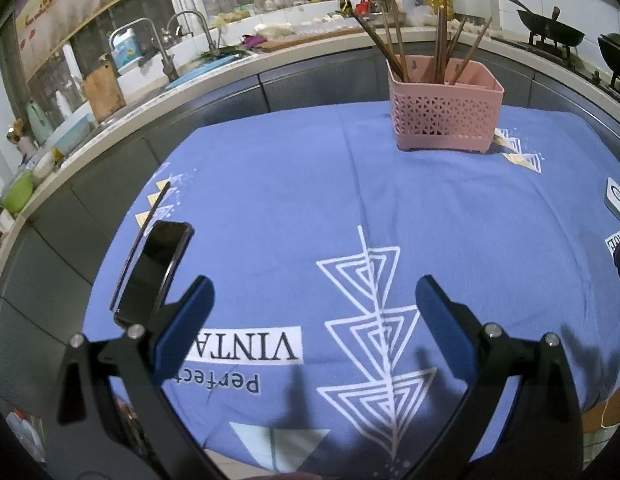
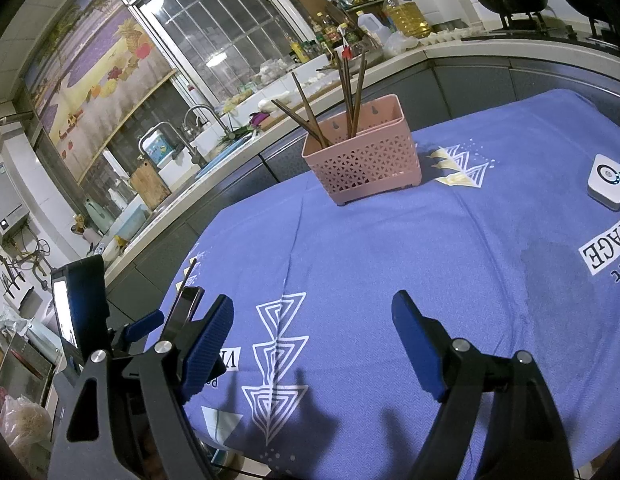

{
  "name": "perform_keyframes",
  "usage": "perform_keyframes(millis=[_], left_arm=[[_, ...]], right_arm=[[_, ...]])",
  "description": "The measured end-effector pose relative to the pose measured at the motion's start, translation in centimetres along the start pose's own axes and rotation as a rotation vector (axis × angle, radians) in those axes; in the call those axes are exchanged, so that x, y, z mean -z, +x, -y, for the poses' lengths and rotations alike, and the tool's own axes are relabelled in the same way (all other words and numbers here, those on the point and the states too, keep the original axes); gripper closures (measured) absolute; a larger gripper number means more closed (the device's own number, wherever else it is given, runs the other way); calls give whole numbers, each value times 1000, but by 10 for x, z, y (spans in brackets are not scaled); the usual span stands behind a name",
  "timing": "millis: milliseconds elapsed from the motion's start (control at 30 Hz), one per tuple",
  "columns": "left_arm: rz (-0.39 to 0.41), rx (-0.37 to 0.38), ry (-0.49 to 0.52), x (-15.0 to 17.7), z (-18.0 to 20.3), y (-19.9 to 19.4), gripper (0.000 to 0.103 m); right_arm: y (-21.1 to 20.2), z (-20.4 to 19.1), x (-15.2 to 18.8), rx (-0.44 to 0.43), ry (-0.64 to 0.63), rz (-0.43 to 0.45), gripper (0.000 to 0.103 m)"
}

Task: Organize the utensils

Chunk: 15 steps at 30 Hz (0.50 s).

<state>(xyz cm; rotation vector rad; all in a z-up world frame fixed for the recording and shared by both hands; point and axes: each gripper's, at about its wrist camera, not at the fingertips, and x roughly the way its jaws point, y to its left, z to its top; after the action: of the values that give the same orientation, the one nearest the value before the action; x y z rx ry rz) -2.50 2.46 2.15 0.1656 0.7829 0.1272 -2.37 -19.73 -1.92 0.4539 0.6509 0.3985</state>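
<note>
The table, covered by a blue printed cloth (image 1: 430, 208), fills both views; a kitchen counter (image 1: 270, 56) with a sink curves behind it. The pink holder (image 1: 446, 116) stands upright on the cloth near the far edge, with dark chopsticks (image 1: 440, 46) leaning in it. One more chopstick (image 1: 158, 204) lies flat at the cloth's left edge, just beside a dark phone (image 1: 150, 272).

Only the right wrist view shows the left gripper from outside: part of its body, with a lit screen (image 2: 66, 312), sits low at the left, beside the phone. That view also shows in full a white device (image 2: 606, 182) on the cloth at right; the left wrist view catches only its edge.

Left gripper (image 1: 314, 320): jaws wide apart, nothing between them, held low over the near part of the cloth, aimed toward the holder.

Right gripper (image 2: 314, 340): jaws likewise wide apart and empty, over the near cloth, its view tilted, with the holder ahead and slightly left.
</note>
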Motion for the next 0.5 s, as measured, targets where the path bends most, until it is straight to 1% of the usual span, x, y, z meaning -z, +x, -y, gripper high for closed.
perform_keyframes(millis=[200, 333, 500], left_arm=[[0, 4, 1, 0, 0, 1, 6], [18, -2, 14, 2, 2, -1, 6], [9, 7, 19, 2, 3, 0, 6]], right_arm=[[1, 1, 1, 0, 0, -2, 22], [1, 0, 3, 1, 0, -1, 22], [0, 2, 3, 1, -1, 0, 22]])
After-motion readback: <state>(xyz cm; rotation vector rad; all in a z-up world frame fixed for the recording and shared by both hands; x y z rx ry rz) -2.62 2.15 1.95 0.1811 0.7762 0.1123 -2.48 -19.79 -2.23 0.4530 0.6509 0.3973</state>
